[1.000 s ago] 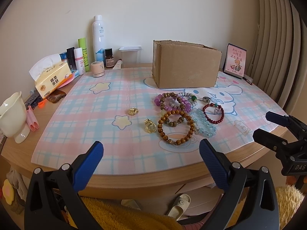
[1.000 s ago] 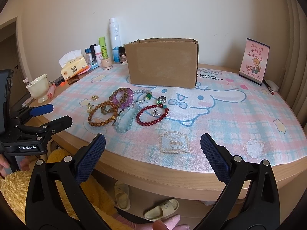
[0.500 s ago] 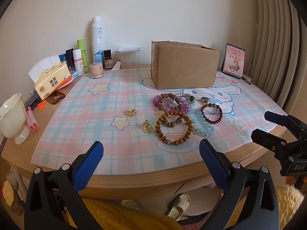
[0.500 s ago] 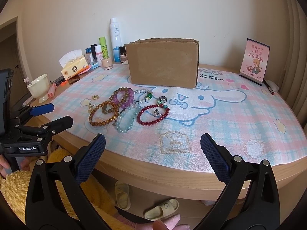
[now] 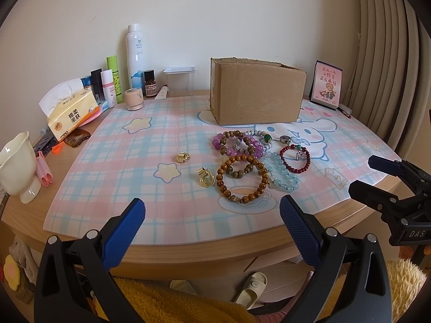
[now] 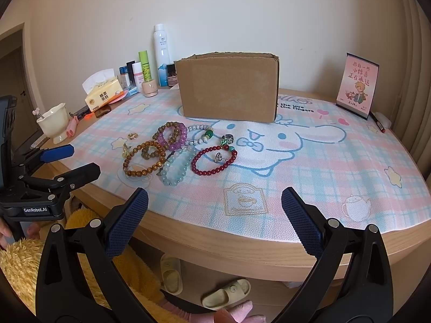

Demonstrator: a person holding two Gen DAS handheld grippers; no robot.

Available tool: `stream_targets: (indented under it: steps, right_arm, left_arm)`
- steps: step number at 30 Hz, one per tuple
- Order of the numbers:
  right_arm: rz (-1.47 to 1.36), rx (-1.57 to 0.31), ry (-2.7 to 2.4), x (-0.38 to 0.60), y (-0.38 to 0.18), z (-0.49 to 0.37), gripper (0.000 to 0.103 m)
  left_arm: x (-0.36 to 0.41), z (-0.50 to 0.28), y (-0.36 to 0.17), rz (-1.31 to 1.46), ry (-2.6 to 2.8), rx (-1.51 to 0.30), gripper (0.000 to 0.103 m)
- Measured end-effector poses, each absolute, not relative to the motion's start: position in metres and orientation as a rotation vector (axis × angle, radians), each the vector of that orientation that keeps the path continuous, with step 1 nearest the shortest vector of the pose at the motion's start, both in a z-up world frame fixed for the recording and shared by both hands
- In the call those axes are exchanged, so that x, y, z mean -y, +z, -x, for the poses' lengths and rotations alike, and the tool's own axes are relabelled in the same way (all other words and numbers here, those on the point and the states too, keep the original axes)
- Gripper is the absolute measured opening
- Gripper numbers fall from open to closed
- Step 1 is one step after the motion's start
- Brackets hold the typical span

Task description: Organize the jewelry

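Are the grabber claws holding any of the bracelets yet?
No. The left gripper and right gripper are both open and empty; the bracelets lie on the mat.

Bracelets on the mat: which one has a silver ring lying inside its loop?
The dark red beaded bracelet, at the right end of the cluster. A silver ring sits inside it; the light blue bracelet beside it encloses no ring.

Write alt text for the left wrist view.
A cluster of beaded bracelets and two gold earrings lie on a pastel plaid mat before a cardboard box. The open left hand-held gripper hovers at the table edge.
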State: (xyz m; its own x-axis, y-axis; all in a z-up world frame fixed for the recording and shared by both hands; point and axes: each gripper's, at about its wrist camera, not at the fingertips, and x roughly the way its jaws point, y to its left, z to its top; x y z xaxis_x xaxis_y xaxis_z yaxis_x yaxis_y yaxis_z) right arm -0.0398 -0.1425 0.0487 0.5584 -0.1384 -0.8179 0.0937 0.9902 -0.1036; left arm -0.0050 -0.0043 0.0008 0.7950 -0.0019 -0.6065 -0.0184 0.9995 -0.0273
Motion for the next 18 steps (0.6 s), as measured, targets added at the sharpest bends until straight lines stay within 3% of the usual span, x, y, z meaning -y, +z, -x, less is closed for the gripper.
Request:
stream_targets:
  steps: [13, 18]
  right_arm:
    - [-0.016, -0.974, -0.058, 0.147, 0.049, 0.025, 0.095]
    - [-0.052, -0.971, -0.010, 0.152, 0.049, 0.015, 0.095]
  left_arm:
    - [-0.010, -0.001, 0.001, 0.061, -0.008, -0.654, 0.098]
    - [-0.019, -0.011, -0.002, 0.070, -0.014, -0.665, 0.083]
